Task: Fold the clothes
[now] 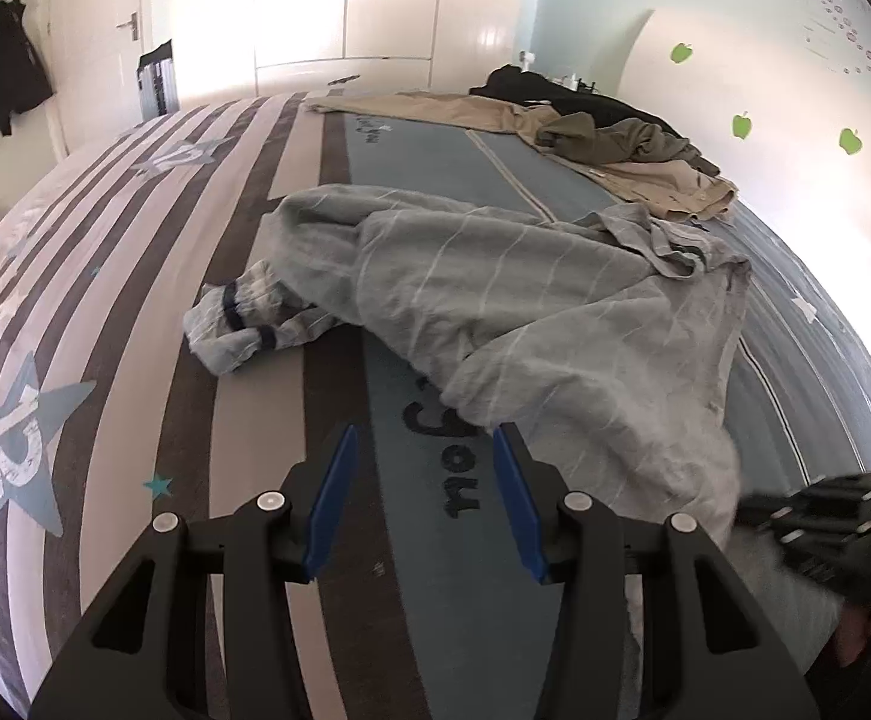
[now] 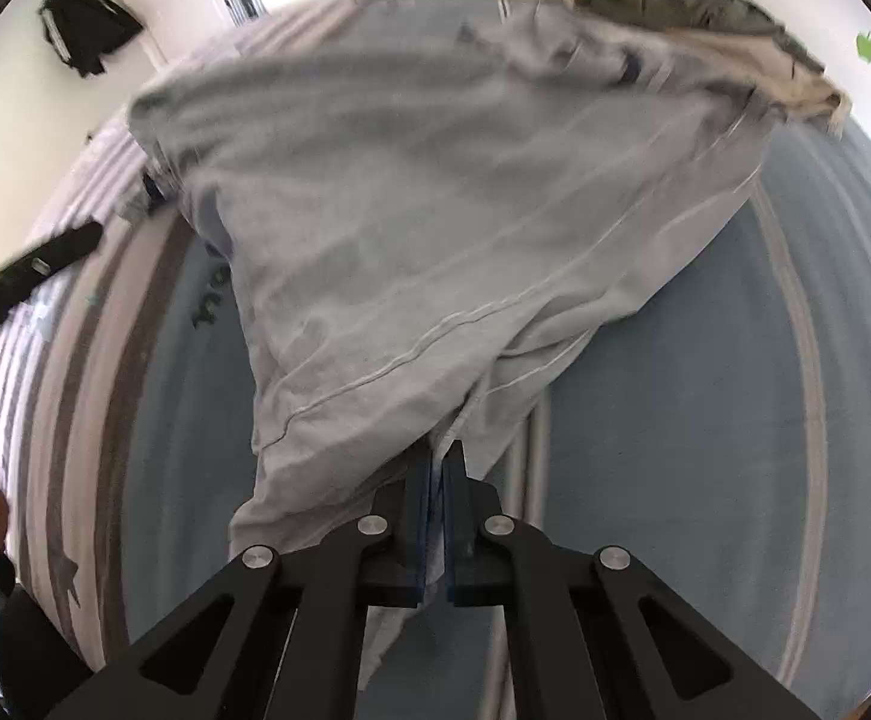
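Left gripper (image 1: 424,498): blue pads spread wide apart, nothing between them, hovering over the striped bedspread (image 1: 105,300) just short of the near edge of the grey striped shirt (image 1: 525,312); no contact seen with cloth. Right gripper (image 2: 437,516): jaws pressed nearly together, clamped on a bunched edge of the same grey shirt (image 2: 435,228), fabric pinched between the blue pads and fanning out ahead from the grip point. Shirt lies crumpled across the blue central band of the bedspread (image 2: 705,420), one sleeve with a dark cuff band (image 1: 237,324) trailing to the left in the left wrist view. Right wrist view is motion-blurred; fine detail of the shirt not readable there. In the left wrist view the right gripper (image 1: 819,516) shows at the right edge, at the shirt's near hem. Further back on the bed: beige trousers (image 1: 435,108), an olive garment (image 1: 615,141) and a black one (image 1: 531,84), piled well apart from the grey shirt.
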`<state>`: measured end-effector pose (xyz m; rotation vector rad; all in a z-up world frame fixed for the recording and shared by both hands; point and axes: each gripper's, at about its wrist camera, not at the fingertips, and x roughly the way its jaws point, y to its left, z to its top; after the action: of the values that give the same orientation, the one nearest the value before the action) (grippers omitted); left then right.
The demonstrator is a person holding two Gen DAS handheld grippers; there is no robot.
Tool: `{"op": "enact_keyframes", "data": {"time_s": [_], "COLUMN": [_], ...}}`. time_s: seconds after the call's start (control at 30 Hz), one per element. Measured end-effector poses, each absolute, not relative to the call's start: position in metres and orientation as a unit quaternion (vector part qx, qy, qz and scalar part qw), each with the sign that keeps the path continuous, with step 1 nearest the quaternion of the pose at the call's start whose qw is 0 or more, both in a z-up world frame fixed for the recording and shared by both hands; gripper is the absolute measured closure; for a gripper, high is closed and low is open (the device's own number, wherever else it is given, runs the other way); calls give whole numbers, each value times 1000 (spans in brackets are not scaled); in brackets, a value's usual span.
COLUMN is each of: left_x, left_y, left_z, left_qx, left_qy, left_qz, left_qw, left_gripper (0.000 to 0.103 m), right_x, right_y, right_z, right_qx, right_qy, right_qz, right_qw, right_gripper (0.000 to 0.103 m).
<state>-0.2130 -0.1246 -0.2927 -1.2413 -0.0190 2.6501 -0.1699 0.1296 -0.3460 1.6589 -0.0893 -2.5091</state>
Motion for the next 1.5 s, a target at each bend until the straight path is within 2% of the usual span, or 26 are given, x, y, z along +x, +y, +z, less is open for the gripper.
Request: {"op": "enact_keyframes", "data": {"time_s": [0.37,0.43,0.5,0.6,0.83,1.03,1.1,1.17,1.2,1.23,1.27,1.3,1.37,1.4,1.43,1.5], "left_x": [-211,-212,-214,-221,-238,-266,-277,-289,-295,-301,-306,-311,-315,-316,-317,-312], "left_y": [-103,-98,-94,-91,-106,-125,-125,-121,-118,-115,-111,-106,-97,-92,-87,-85], "left_z": [-304,-308,-314,-322,-333,-333,-333,-334,-337,-340,-343,-347,-351,-354,-357,-356], "left_qx": [-449,-454,-459,-473,-483,-479,-479,-481,-484,-488,-492,-495,-494,-496,-499,-494], "left_qy": [3,2,-8,-17,-36,-48,-45,-41,-40,-40,-39,-37,-18,2,25,36], "left_qz": [888,886,883,875,873,876,877,876,874,872,869,867,868,867,865,867], "left_qw": [100,99,102,102,57,20,15,18,20,22,27,36,47,46,44,51], "left_gripper": [58,48,42,35,30,28,28,28,27,27,27,27,52,78,96,100], "right_x": [-170,-175,-179,-180,-173,-146,-145,-146,-147,-150,-154,-158,-170,-178,-185,-204], "right_y": [246,273,304,333,364,375,370,361,357,352,347,340,323,315,306,288], "right_z": [-276,-266,-258,-259,-273,-313,-311,-305,-302,-298,-292,-286,-277,-273,-268,-262], "right_qx": [505,500,497,499,521,598,594,580,573,565,555,546,530,523,511,499], "right_qy": [-4,-10,-20,-19,8,32,31,28,26,22,17,18,34,40,41,42], "right_qz": [-863,-866,-867,-866,-851,-800,-803,-814,-819,-825,-832,-838,-847,-852,-858,-865], "right_qw": [12,-6,-23,-35,-58,-39,-32,-26,-23,-17,-9,-4,-5,1,15,39], "right_gripper": [100,100,100,100,100,97,89,74,57,48,34,28,24,24,22,16]}}
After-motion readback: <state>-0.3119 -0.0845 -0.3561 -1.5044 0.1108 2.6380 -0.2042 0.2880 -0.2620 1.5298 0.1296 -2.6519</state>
